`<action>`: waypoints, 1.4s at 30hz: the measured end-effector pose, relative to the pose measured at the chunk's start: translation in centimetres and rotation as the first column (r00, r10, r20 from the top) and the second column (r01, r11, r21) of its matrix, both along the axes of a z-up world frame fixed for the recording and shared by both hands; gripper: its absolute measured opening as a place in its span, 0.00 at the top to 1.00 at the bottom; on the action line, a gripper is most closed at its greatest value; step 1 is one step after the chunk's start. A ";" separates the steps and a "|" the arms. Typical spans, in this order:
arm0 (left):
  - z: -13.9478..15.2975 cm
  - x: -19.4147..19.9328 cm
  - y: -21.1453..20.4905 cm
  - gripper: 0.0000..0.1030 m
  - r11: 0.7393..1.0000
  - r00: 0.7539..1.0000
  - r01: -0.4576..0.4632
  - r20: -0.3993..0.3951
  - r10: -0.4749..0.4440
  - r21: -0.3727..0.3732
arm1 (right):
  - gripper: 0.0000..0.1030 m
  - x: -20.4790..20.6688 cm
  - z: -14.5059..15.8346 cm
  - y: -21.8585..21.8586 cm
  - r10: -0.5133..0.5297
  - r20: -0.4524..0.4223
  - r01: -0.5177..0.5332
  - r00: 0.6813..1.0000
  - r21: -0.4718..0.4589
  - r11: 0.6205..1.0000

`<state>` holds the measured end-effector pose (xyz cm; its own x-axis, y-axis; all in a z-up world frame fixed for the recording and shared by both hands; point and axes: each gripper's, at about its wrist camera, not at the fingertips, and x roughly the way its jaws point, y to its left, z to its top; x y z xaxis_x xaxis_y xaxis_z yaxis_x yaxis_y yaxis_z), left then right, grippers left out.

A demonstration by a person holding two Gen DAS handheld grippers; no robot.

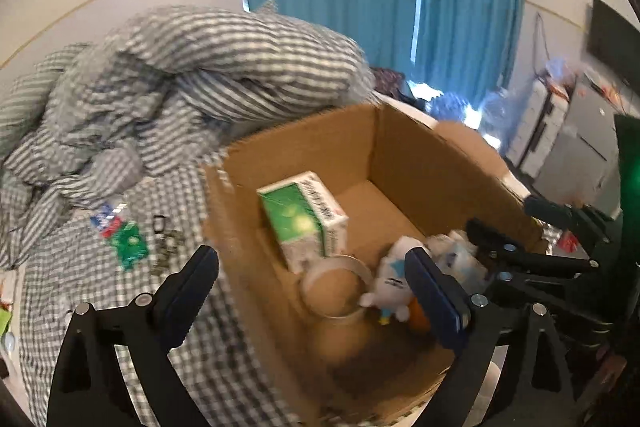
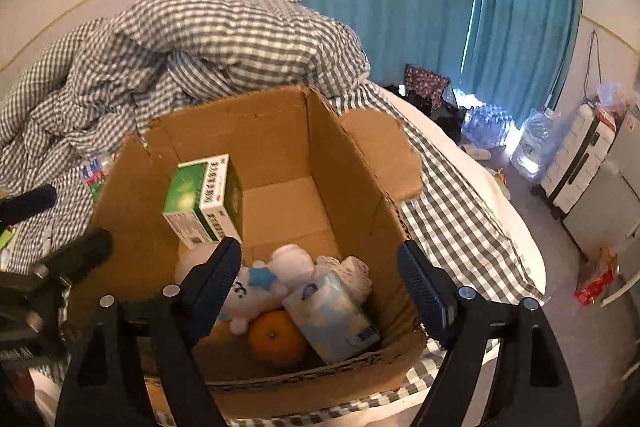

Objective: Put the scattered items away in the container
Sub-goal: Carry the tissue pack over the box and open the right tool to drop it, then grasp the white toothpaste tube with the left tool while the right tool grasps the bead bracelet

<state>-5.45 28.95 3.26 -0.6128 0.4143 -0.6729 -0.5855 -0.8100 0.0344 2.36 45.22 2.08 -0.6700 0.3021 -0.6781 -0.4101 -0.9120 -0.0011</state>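
On checked bedspread (image 2: 460,195), cardboard box (image 2: 280,131) sits open, centre frame. Inside: green carton (image 2: 204,199) at 10 o'clock, tissue pack (image 2: 332,315), plush toy (image 2: 256,287), orange (image 2: 276,339) near 6; tape roll (image 1: 336,287) also inside. Left gripper (image 1: 312,291), right gripper (image 2: 320,291): both spread wide, nothing held. Remaining small packets (image 1: 120,231) lie outside, 9 o'clock of box. You swing left gripper there, clear box wall first, pinch flat packet by edge.

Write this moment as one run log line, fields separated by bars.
left gripper: open, empty | right gripper: open, empty | cardboard box: green carton, plush toy, orange, tissue pack
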 end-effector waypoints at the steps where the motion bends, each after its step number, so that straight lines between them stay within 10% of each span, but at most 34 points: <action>1: 0.4 -0.1 -1.1 0.03 1.000 1.000 -0.022 -0.015 0.022 0.006 | 0.22 0.0 0.4 -0.5 0.004 -0.007 -0.004 1.000 0.008 1.000; 9: 0.6 -2.9 -14.3 0.00 0.957 0.957 -0.288 -0.026 0.289 0.030 | 0.16 -0.5 3.5 -7.1 0.116 -0.102 -0.112 0.988 0.048 0.993; 14: -3.5 -6.1 -25.5 0.00 0.842 0.845 -0.534 -0.008 0.535 -0.070 | 0.16 -2.5 4.3 -13.5 0.224 -0.128 -0.216 0.966 0.077 0.973; 20: -10.0 -8.8 -34.2 0.00 0.771 0.766 -0.627 0.089 0.636 -0.111 | 0.16 -6.6 3.2 -21.9 0.360 -0.104 -0.351 0.927 0.097 0.931; 33: -19.3 -20.3 -32.0 0.00 0.804 0.783 -0.583 0.187 0.594 -0.115 | 0.16 -16.9 -7.7 -28.6 0.388 0.105 -0.397 0.916 0.088 0.914; 35: -20.4 -21.0 -31.8 0.11 0.807 0.776 -0.576 0.222 0.590 -0.132 | 0.16 -18.5 -8.9 -28.0 0.364 0.122 -0.374 0.923 0.071 0.925; 38: -19.1 -19.7 -32.4 0.74 0.822 0.794 -0.567 0.228 0.564 -0.056 | 0.16 -21.3 -10.6 -26.9 0.310 0.150 -0.320 0.939 0.046 0.946; 42: -18.4 -18.1 -33.6 0.74 0.809 0.774 -0.588 0.281 0.568 -0.015 | 0.16 -24.1 -12.1 -26.4 0.271 0.148 -0.275 0.951 0.002 0.962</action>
<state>-23.57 -4.62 -15.11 -0.5591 0.0910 -0.8241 0.0152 -0.9927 -0.1199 -21.74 18.82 -9.98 -0.6237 0.1374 -0.7695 -0.1395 -0.9882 -0.0635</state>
